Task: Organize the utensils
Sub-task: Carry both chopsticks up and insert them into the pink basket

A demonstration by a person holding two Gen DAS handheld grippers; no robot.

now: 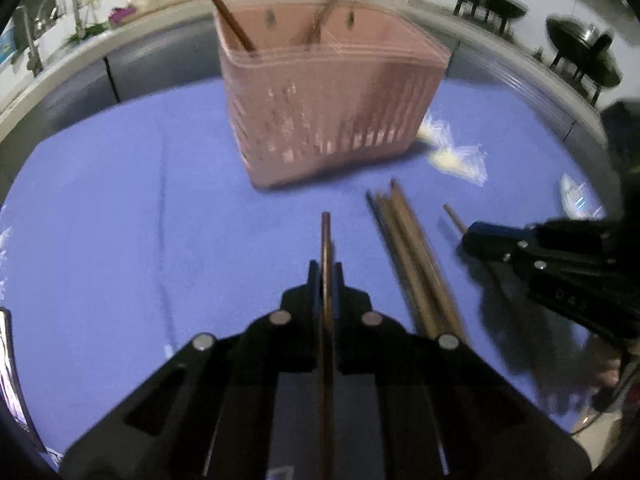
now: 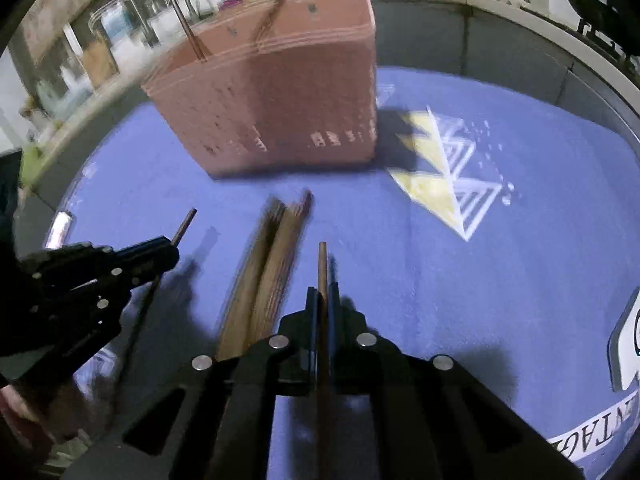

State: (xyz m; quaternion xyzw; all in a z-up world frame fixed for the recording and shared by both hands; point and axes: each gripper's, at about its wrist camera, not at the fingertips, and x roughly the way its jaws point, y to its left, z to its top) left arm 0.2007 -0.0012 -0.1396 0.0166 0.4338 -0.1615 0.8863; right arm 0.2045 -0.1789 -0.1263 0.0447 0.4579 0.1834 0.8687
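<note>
Each claw, left [image 1: 326, 276] and right [image 2: 323, 300], is closed on one chopstick [image 1: 326, 240], so both should lift high and drop them straight into the pink basket [image 1: 332, 120] at 12 o'clock.

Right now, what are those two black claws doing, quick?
Left gripper: shut on a brown chopstick.
Right gripper: shut on another brown chopstick.

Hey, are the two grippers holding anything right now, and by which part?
Yes. The left gripper clamps one brown wooden chopstick near one end, and the right gripper clamps another brown wooden chopstick the same way; a short tip juts past each.
</note>
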